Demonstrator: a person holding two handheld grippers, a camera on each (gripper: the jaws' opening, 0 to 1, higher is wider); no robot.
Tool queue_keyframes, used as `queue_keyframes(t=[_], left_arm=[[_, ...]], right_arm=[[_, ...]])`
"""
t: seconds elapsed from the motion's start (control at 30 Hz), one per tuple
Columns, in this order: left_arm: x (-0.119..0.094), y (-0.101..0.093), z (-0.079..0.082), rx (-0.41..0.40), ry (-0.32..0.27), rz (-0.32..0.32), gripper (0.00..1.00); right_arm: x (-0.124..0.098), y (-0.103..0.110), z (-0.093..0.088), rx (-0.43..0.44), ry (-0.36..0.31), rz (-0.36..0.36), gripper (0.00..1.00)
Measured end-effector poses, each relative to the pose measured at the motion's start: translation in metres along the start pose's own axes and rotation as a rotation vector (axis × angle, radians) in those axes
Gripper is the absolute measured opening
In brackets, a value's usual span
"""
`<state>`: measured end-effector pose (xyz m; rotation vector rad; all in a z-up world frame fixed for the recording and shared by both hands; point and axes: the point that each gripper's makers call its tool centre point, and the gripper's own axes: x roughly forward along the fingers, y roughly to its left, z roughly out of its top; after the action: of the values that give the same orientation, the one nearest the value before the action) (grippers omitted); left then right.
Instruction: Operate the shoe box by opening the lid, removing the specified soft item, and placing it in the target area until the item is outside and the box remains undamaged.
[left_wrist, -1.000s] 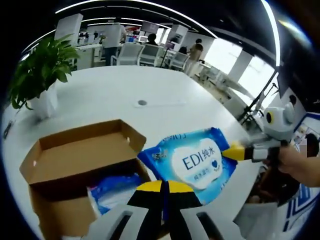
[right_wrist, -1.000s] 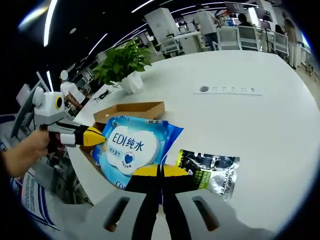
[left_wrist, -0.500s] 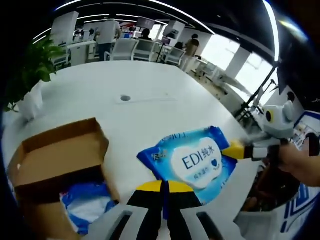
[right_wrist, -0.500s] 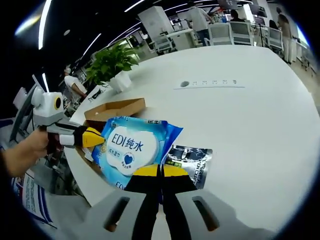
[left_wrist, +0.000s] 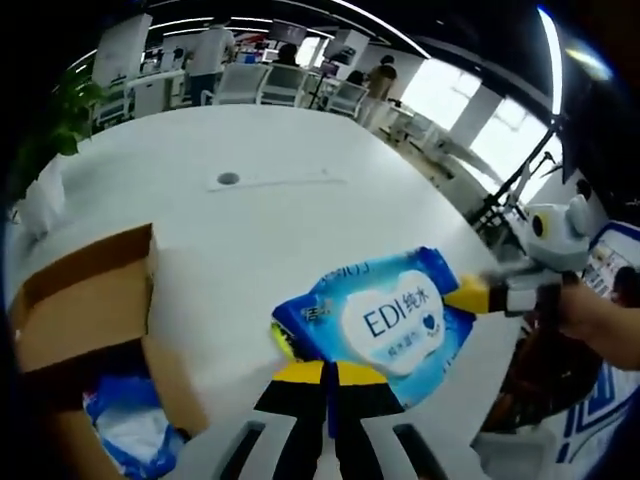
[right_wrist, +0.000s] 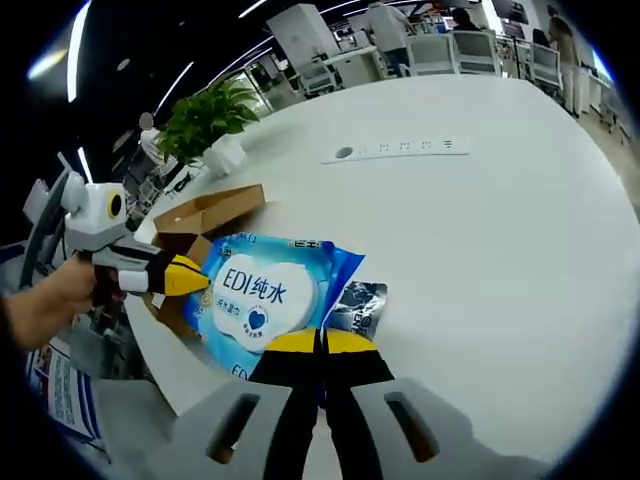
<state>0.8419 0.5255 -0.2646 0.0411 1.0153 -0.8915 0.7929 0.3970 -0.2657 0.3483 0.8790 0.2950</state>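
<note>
Above the white tabletop (left_wrist: 300, 215), each closed tool, left tool (left_wrist: 325, 372) and right tool (right_wrist: 322, 342), pinches an edge of the soft, light, slippery-looking wipes pack (left_wrist: 385, 322), best held by its seams

Blue wet-wipe pack (left_wrist: 385, 322) with a white oval label reading "EDI", held flat above the white table, pinched at opposite edges between the closed jaws of the left gripper (left_wrist: 328, 372) and the right gripper (right_wrist: 322, 342). Open brown cardboard shoe box (left_wrist: 85, 335), flaps raised, lies to the left of the left gripper, holding a further blue packet (left_wrist: 135, 435).
</note>
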Motion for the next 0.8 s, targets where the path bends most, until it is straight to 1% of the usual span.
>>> queue_keyframes(t=[0.13, 0.33, 0.53, 0.7, 0.8], left_arm=[[0.01, 0.004, -0.006, -0.008, 0.022, 0.001, 0.0], [0.022, 0.005, -0.016, -0.013, 0.054, 0.002, 0.0], [0.035, 0.014, -0.025, -0.026, 0.082, 0.001, 0.0], [0.042, 0.019, -0.031, -0.037, 0.096, 0.002, 0.0], [0.043, 0.02, -0.03, -0.035, 0.09, 0.002, 0.0]], right_arm=[[0.009, -0.008, -0.008, 0.008, 0.022, 0.001, 0.0], [0.021, -0.017, -0.015, 0.019, 0.048, 0.0, 0.0], [0.031, -0.022, -0.023, 0.026, 0.075, 0.001, 0.0], [0.038, -0.025, -0.028, 0.033, 0.089, -0.001, 0.0], [0.042, -0.028, -0.029, 0.036, 0.092, -0.001, 0.0]])
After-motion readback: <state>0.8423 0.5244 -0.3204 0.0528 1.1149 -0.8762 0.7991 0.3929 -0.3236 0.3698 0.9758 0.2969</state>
